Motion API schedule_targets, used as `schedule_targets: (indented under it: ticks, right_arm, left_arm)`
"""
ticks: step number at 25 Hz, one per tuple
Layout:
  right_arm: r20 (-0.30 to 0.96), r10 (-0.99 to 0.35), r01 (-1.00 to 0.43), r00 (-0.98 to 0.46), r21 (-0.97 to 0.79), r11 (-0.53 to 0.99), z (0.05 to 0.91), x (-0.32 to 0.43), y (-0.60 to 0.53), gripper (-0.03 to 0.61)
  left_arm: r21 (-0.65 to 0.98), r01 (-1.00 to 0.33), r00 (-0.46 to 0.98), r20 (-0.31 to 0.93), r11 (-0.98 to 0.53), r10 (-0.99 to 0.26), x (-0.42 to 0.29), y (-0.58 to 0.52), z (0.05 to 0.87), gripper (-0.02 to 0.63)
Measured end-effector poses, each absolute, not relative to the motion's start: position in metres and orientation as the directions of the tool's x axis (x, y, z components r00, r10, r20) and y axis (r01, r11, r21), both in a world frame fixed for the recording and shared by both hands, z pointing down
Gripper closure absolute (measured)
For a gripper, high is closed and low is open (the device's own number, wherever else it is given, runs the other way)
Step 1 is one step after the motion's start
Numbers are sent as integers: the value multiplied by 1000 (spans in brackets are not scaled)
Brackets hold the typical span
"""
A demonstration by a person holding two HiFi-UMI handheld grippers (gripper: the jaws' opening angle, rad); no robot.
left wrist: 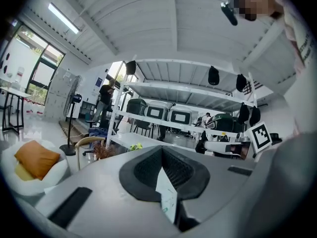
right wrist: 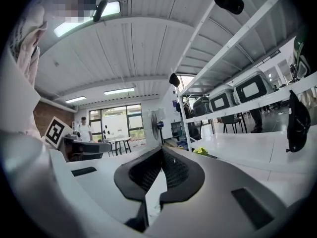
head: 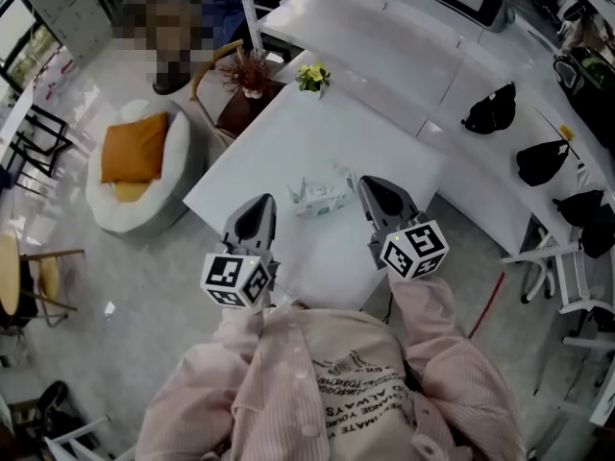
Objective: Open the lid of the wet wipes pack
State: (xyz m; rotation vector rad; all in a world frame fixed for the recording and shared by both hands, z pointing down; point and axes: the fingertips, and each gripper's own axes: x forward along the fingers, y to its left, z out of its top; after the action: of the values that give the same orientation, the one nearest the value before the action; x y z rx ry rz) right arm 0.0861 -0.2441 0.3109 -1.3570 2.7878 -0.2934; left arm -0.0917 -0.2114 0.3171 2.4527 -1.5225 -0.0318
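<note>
The wet wipes pack (head: 320,195), white with green print, lies on the white table (head: 288,142), and I cannot tell how its lid stands. My left gripper (head: 263,203) is held over the table's near edge, just left of the pack and apart from it. My right gripper (head: 368,183) is just right of the pack, also clear of it. In the left gripper view the left gripper (left wrist: 161,150) points about level at the room, its dark pads closed together. The right gripper (right wrist: 161,150) looks the same in its own view, shut on nothing.
A dried plant (head: 252,70) and a small yellow-green bunch (head: 313,77) stand at the table's far corner. A white beanbag with an orange cushion (head: 135,157) sits on the floor to the left. Black bags (head: 490,111) lie on the white counter at the right.
</note>
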Motion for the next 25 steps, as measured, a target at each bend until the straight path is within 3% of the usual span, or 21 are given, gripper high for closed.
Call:
schedule_targets:
  ticks: [10,25]
  right_arm:
    - [-3,-801,-790,-599,-166,591,284,93,-237,578]
    - [3,-806,-796,-592,-156,584,286,95,-247,580]
  left_arm:
    - [202,-902,405,84,-383,-910,-107,-207,302,615]
    - [160,-925,361,85,-345,-929,-118,-214,297,615]
